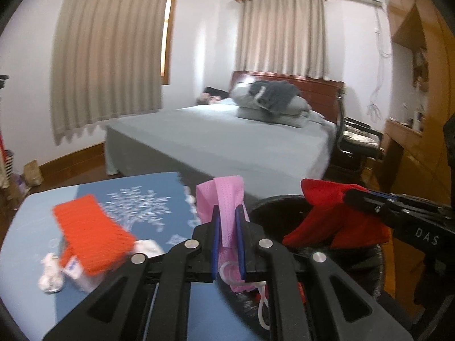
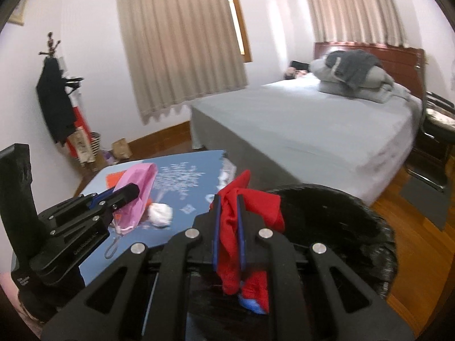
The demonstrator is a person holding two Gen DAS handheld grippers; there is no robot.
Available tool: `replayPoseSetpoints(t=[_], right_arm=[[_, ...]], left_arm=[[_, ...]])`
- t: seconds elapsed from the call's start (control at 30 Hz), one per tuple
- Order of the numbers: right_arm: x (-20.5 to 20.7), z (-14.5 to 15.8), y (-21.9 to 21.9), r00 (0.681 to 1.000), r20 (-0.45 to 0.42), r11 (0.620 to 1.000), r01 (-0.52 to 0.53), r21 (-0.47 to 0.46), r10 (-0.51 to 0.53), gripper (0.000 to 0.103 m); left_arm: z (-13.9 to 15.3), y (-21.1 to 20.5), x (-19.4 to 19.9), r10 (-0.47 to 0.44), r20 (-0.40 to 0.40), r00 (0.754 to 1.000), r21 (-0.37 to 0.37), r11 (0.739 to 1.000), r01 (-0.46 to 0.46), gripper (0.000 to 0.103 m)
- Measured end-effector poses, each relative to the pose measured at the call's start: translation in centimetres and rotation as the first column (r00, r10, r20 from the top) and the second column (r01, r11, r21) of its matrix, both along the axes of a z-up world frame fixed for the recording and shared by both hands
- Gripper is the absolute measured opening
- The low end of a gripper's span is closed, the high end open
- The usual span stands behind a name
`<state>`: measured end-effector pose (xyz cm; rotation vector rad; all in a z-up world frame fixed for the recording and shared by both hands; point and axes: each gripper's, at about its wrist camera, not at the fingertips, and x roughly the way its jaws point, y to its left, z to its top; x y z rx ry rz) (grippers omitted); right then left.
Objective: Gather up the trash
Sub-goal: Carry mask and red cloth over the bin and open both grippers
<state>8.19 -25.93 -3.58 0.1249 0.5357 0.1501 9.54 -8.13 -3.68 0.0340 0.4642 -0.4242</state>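
My left gripper (image 1: 228,209) is shut on a pink face mask (image 1: 227,190), whose ear loop dangles below the jaws. It hangs over the blue table's (image 1: 34,227) right edge, beside a black bin (image 1: 267,201). My right gripper (image 2: 229,199) is shut on a red cloth (image 2: 256,207) above the bin's (image 2: 341,213) near rim. Each gripper shows in the other's view: the right gripper (image 1: 351,196) with the red cloth (image 1: 321,216), the left gripper (image 2: 130,191) with the pink mask (image 2: 142,176). An orange knitted piece (image 1: 91,230), crumpled white tissues (image 1: 51,275) and a white wad (image 2: 160,213) lie on the table.
A bed with grey sheets (image 1: 227,145) stands beyond the table and bin. A dark chair (image 1: 355,142) and wooden cabinets (image 1: 412,147) are at the right. A coat rack with dark clothes (image 2: 54,105) and a striped basket (image 2: 95,145) stand by the left wall.
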Motion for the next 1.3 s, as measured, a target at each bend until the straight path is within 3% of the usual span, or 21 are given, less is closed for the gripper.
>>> replayPoseSetpoints(t=[0.43,0.57,0.67,0.73,0.77,0.83,1.03,1.3], right_arm=[[-1.5,-2.0,-6.1,0.989,-0.032,0.99,0.143,0.0,-0.143,0.01],[-1.6,-2.9,-7.1,0.984,-0.049,0.985,0.172,-0.001,-0.172,0.014],[-2.0,-3.2,-7.3,0.979,-0.051,0.98,0.2,0.0,-0.2,0.034],[-2.1,-3.1,-7.4,0.975,-0.045,0.976,0.216,-0.001,-0.216,0.057],[-2.2,-3.1,-7.4,0.973,-0.04,0.974,0.226,-0.004,-0.226,0.062],[-2.2,-3.0,-7.1,0.97,-0.029,0.97,0.242,-0.01,-0.242,0.087],[-2.1,-2.6,-6.3,0.971,-0.003,0.971,0.238,-0.012,-0.238,0.095],[-0.4,-2.3,-2.3,0.988,0.001,0.988,0.153,-0.002,-0.153,0.096]], left_arm=[[-1.8,-7.6,1.7,-0.148,-0.043,0.988,-0.017,0.989,0.147,0.011],[-2.3,-8.8,2.3,-0.185,-0.074,0.98,-0.033,0.983,0.183,0.019],[-2.5,-8.6,2.3,-0.183,-0.083,0.98,-0.038,0.983,0.18,0.036],[-2.3,-8.2,2.4,-0.171,-0.08,0.982,-0.042,0.985,0.168,0.05],[-2.1,-7.7,2.4,-0.157,-0.072,0.985,-0.037,0.987,0.155,0.053],[-1.9,-7.1,2.4,-0.138,-0.065,0.988,-0.04,0.99,0.135,0.069],[-1.6,-4.2,2.9,-0.072,-0.065,0.995,-0.038,0.997,0.069,0.07],[-0.9,2.4,2.0,0.091,-0.02,0.996,0.011,0.996,-0.091,0.079]])
